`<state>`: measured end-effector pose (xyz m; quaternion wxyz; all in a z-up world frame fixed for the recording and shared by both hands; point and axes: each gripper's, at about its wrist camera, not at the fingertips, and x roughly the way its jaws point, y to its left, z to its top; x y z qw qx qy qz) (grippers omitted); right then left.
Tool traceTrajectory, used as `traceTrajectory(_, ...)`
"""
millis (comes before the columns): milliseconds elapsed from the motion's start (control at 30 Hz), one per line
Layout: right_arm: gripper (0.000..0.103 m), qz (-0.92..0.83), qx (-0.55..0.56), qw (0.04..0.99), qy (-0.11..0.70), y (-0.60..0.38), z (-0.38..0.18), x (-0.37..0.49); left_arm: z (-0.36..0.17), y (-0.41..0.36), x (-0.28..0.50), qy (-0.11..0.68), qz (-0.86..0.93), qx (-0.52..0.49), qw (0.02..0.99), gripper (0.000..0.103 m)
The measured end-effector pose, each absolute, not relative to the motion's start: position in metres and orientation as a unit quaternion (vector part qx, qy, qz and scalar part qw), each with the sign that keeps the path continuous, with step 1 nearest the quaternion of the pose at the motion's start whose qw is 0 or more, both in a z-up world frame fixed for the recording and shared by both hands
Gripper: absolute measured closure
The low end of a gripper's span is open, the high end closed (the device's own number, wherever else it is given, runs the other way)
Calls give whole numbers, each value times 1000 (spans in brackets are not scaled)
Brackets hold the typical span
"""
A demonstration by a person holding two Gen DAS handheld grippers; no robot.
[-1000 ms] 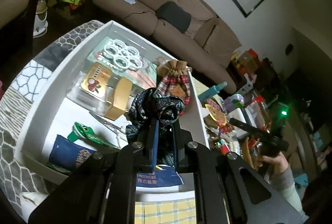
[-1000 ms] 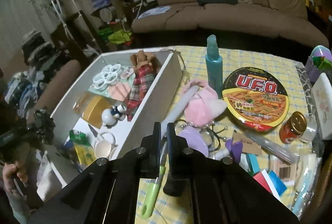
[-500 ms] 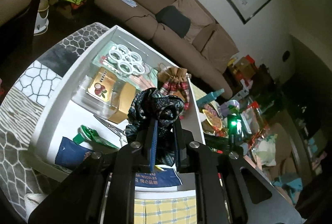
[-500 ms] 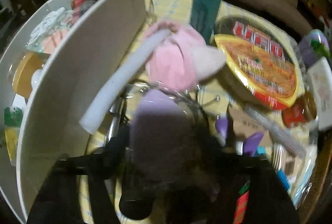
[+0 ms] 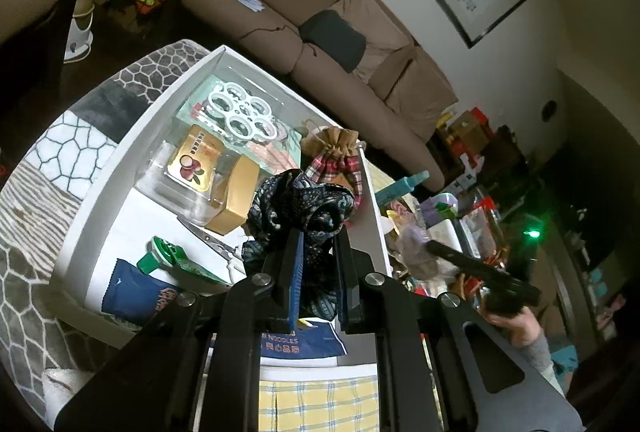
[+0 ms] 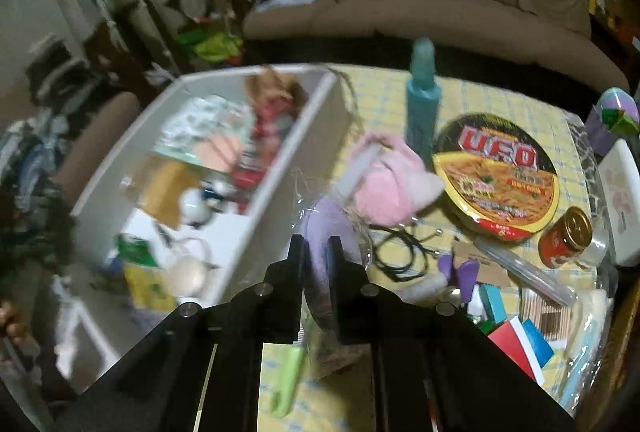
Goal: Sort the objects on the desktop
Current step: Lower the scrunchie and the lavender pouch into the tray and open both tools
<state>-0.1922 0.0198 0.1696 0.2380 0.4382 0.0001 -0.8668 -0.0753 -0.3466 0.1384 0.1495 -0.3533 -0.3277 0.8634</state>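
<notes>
**Item 1. Left tongs** [image 5: 316, 252], clamped on a dark paisley cloth [image 5: 300, 200].
- The cloth bunches up above the fingertips and hangs down between them, well gripped.
- Position: over the white tray [image 5: 100, 168], near the tray's right wall, about midway along its length.
- Directly below and beyond the cloth: scissors [image 5: 208, 236], a gold tin [image 5: 236, 192], a plaid drawstring pouch [image 5: 340, 164] against the far right corner of the tray.
- Relation that matters: the tray floor lies straight beneath these tongs, so by my judgement only a lowering and a release remain for this piece.

**Item 2. Right tongs** [image 6: 318, 252], closed on a lilac item in clear wrapping [image 6: 328, 228].
- The view is blurred by motion; the lilac body fills the gap between the jaws, and its exact kind cannot be told.
- Position: over the yellow checked counter [image 6: 500, 104], just outside the tray's [image 6: 276, 172] right wall.
- Relation that matters: the tray lies to the left of these tongs, its long axis running away from the near edge of the counter toward the far edge; the wall stands between the held item and the tray floor and must be cleared.

**Item 3. Unsorted remainder on the counter**
- Pink plush [image 6: 388, 188], teal bottle [image 6: 422, 108], noodle bowl [image 6: 496, 172], red jar [image 6: 564, 236], black cord [image 6: 400, 252], green-handled tool [image 6: 290, 380].
- All lie on the right tongs' side.
</notes>
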Motion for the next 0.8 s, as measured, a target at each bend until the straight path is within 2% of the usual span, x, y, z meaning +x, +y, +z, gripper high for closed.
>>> traceTrajectory(133, 93, -861, 414, 295, -11, -11, 200, -168, 139, -356, -72, -332, 862, -354, 144, 92)
traceTrajectory(267, 93, -839, 413, 354, 2, -50, 208, -148, 135, -363, -70, -333, 859, -363, 138, 92)
traceTrajectory(400, 93, -812, 430, 393, 31, -91, 190, -135, 130, -363, -72, -321, 856, -382, 134, 92)
traceTrajectory(633, 93, -793, 440, 395, 147, -124, 145, -108, 116, -360, -78, -276, 857, -425, 94, 92)
traceTrajectory(800, 92, -769, 456, 385, 230, -131, 120, -99, 99, -356, -85, -264, 845, -459, 73, 75)
